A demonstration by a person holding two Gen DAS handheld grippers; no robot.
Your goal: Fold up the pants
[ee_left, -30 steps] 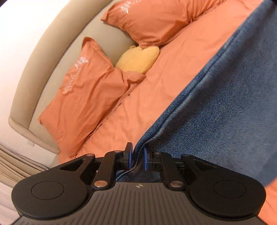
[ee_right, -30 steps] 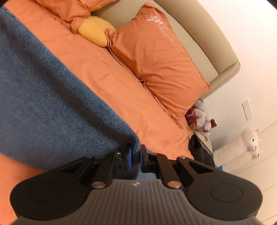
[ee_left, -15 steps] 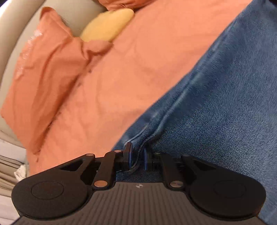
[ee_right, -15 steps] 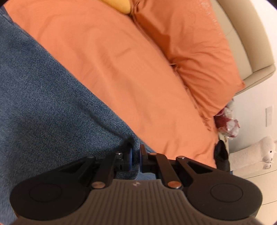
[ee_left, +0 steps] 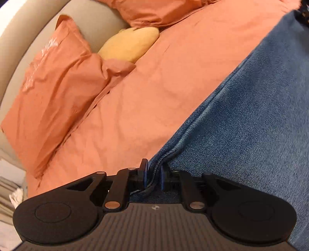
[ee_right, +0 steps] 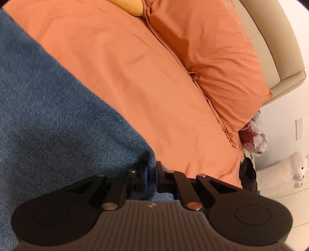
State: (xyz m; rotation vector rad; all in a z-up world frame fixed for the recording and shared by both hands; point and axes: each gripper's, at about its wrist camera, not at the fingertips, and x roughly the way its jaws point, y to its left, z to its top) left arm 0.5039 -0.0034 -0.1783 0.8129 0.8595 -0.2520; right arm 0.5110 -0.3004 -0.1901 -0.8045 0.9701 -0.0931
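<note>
Pants edge pinched in left tool; corner in right tool

From my left wrist camera, the pants run off the right and bottom edges, so I cannot see their full shape. A dark object at the upper right corner is cut off and unreadable. On my right wrist view, the yellow cushion is clipped by the top edge, and the red-and-white bundle at right is too small to identify.
</note>
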